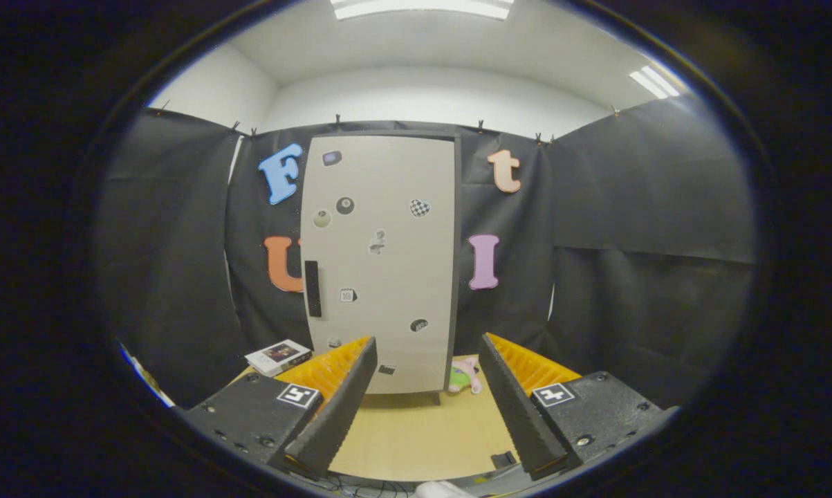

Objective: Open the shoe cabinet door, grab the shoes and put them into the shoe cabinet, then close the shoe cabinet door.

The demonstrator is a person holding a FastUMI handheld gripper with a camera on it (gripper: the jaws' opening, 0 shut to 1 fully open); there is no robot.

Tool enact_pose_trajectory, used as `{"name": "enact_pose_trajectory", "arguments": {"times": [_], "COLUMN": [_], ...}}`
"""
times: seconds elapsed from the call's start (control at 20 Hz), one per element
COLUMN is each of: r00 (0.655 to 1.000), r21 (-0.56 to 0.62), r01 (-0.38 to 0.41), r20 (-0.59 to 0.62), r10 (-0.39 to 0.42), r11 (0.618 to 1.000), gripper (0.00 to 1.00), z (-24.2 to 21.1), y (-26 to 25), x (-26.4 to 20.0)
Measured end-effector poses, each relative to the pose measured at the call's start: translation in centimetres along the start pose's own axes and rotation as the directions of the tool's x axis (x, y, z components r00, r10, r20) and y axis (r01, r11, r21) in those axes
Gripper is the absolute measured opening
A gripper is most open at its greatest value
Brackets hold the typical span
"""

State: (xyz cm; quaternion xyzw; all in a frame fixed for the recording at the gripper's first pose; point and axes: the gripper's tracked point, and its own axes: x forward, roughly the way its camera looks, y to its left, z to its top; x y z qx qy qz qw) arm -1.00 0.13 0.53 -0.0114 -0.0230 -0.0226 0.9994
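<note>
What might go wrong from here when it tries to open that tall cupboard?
The door is shut, and its dark handle is slim and sits near one edge, so the open, empty tongs could slip off it. The small box lies close below the handle and might get bumped.

Small white box (pixel 278 357) on wooden floor (pixel 416 436), ceiling lights (pixel 421 8), white walls (pixel 429 97)

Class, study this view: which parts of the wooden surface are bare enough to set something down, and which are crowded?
Bare: the wooden surface between the open tongs, up to the closed cabinet door. Crowded: the box beside the cabinet's handle side, and the soft toy at its other corner.
</note>
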Motion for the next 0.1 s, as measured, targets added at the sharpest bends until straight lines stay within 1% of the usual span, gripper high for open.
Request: {"name": "enact_pose_trajectory", "arguments": {"times": [0.1], "r00": [1.0], "r21": [-0.011], "r01": [-0.001], "r20": [0.012], "r10": [0.001], "r11": [1.0], "gripper": [0.97], "z": [0.25], "y": [0.19], "x": [-0.15]}}
